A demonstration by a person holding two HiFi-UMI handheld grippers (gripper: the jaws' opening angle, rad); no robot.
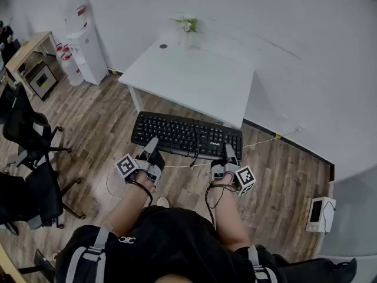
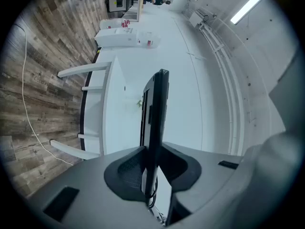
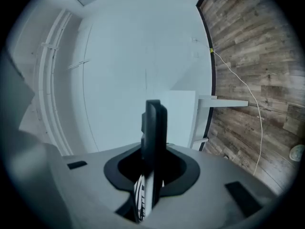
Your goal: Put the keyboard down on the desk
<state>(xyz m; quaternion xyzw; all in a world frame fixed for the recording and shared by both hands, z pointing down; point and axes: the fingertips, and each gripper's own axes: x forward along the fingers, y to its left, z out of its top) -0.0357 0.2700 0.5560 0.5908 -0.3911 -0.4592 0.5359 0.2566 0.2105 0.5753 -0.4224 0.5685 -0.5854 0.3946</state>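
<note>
Your left gripper (image 2: pixel 152 168) has its pads (image 2: pixel 125 168) pressed on the two faces of the black keyboard (image 1: pixel 185 135), which stands edge-on between them as a thin dark slab. Your right gripper (image 3: pixel 151 175) pinches the same keyboard in the same way. In the head view the two grips sit on the near long edge, one toward each end. I think this is so that the board keeps level and does not swing.

The keyboard hangs in the air above the wooden floor (image 1: pixel 112 122), in front of the white desk (image 1: pixel 177 75) and not yet on it. Its dark cable (image 1: pixel 194 153) droops below the middle. The desk top is mostly bare; only a small flower vase (image 1: pixel 186 28) stands at the far edge, so the near part seems a good place for setting it down.
</note>
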